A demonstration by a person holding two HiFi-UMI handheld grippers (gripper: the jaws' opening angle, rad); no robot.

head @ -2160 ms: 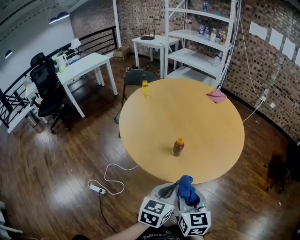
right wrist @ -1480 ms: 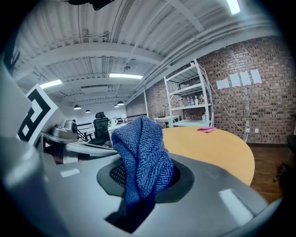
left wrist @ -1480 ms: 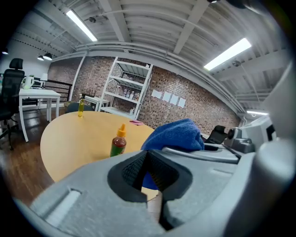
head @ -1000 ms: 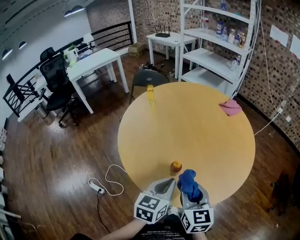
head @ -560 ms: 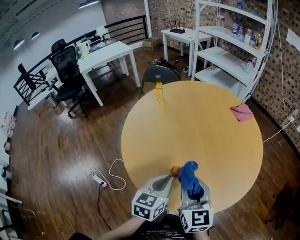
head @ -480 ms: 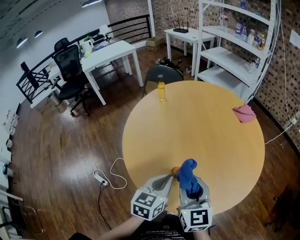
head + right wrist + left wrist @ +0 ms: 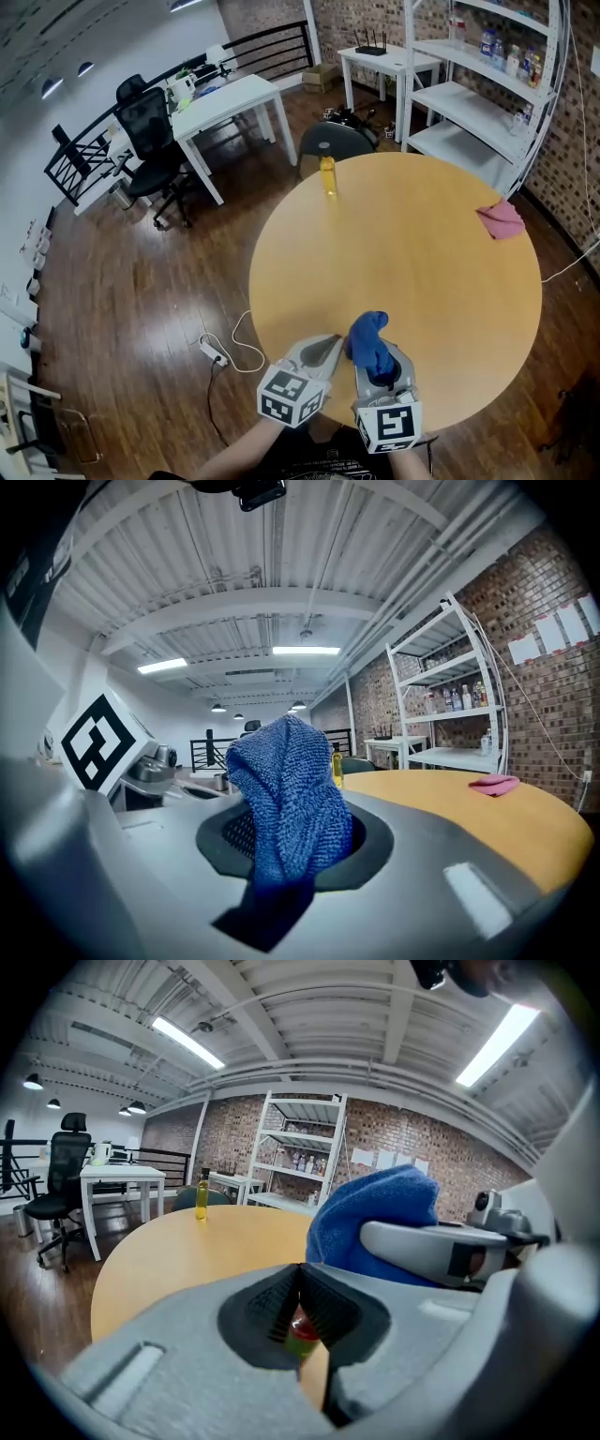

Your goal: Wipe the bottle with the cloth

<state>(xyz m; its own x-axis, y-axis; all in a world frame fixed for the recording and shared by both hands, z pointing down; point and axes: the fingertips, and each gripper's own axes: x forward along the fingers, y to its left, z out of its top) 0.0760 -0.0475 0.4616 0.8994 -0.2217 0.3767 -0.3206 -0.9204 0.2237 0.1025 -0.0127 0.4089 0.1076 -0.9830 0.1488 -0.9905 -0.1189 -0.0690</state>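
Observation:
My right gripper is shut on a blue cloth, which sticks up from its jaws. The small bottle with an orange-red cap shows only in the left gripper view, low in the narrow slit between the pads, just beyond them. In the head view the cloth and grippers hide it. My left gripper has its tips together, holds nothing, and sits just left of the cloth, over the near part of the round wooden table.
A yellow bottle stands at the table's far edge, in front of a dark chair. A pink cloth lies at the far right edge. A power strip and cable lie on the floor left of the table.
The view has closed in on the table. Both grippers have moved forward over the near edge to the small bottle, and the blue cloth now covers it in the head view.

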